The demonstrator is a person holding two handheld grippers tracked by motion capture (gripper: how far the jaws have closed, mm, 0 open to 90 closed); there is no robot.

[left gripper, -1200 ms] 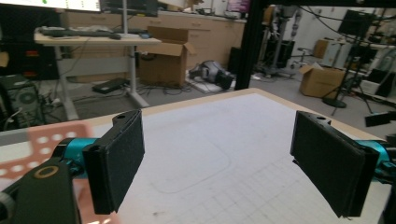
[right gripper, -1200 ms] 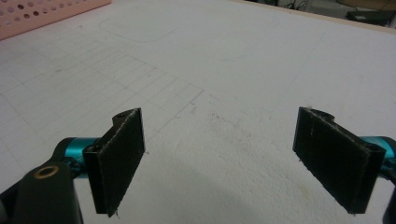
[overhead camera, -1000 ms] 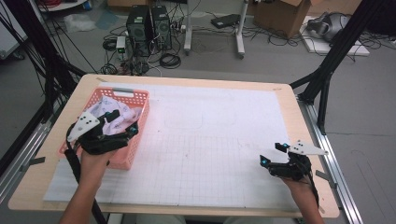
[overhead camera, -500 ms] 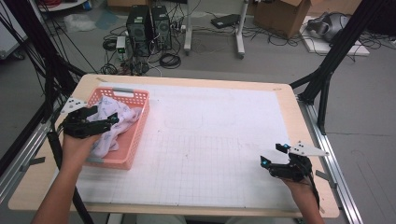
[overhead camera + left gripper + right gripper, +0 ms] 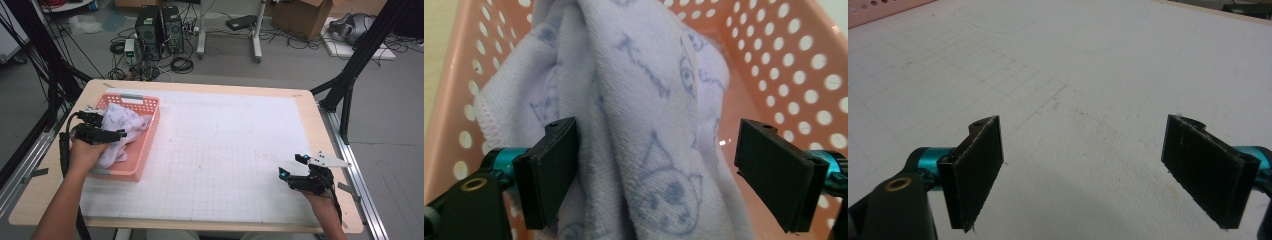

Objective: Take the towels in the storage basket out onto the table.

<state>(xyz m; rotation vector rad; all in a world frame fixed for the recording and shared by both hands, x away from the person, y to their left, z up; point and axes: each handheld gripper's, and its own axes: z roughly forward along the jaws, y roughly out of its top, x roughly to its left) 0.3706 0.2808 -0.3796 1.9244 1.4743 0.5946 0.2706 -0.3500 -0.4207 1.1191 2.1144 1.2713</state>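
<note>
your left hand-held gripper (image 5: 659,175) is wide open around the lavender towel (image 5: 639,130) bunched in the pink basket (image 5: 145,145), far left on the surface; close on a thin fold and it may slip. right hand-held gripper (image 5: 1083,175) open, empty, near right

Both grippers' fingers (image 5: 980,170) apart

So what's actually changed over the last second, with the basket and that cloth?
The left gripper swung from over the pink basket's near part out to its left rim. Its jaws are open, with the lilac printed cloth hanging between them, touching one pad. The cloth's folds shifted a little, but it is in the basket as before. The right gripper stayed open over the white mat.
</note>
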